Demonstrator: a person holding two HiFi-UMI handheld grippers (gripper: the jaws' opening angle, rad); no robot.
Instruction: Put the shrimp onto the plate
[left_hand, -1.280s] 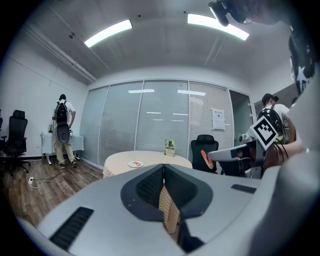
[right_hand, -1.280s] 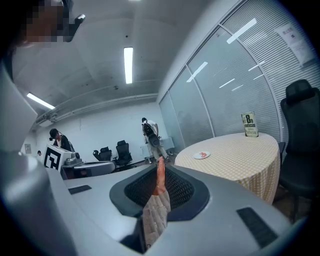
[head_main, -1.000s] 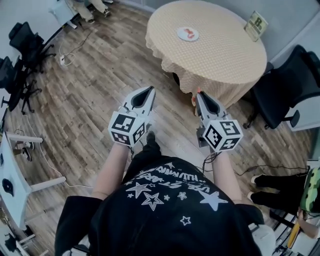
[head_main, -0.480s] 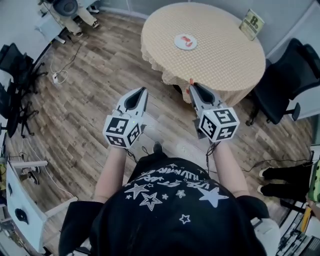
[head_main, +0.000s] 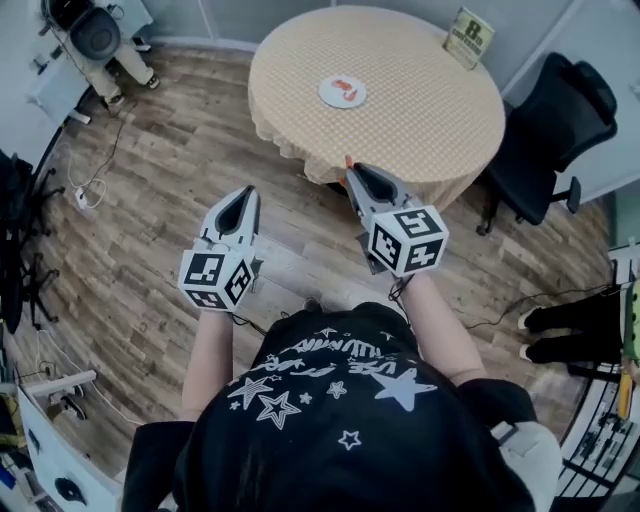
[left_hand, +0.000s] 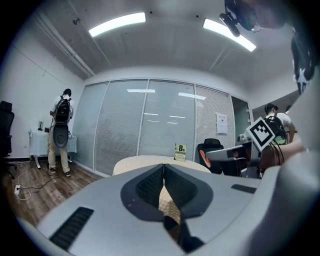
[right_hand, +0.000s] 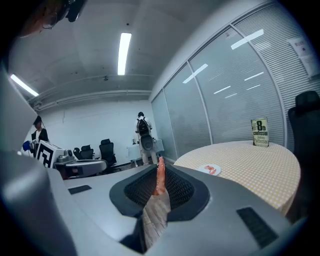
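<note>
A white plate with a shrimp on it lies on the round table covered in beige checked cloth. My right gripper hovers just before the table's near edge, shut on an orange shrimp that stands upright between its jaws. The right gripper view shows the plate ahead and to the right on the table. My left gripper hangs over the wooden floor left of the right one, shut with nothing between its jaws. In the left gripper view the left gripper faces the table.
A numbered sign card stands at the table's far right. A black office chair sits right of the table. Another chair and floor cables are at the left. A person with a backpack stands far off.
The person has walked closer to the table. Both grippers moved forward with them, and the right gripper's tip with the shrimp now reaches the table's edge.
</note>
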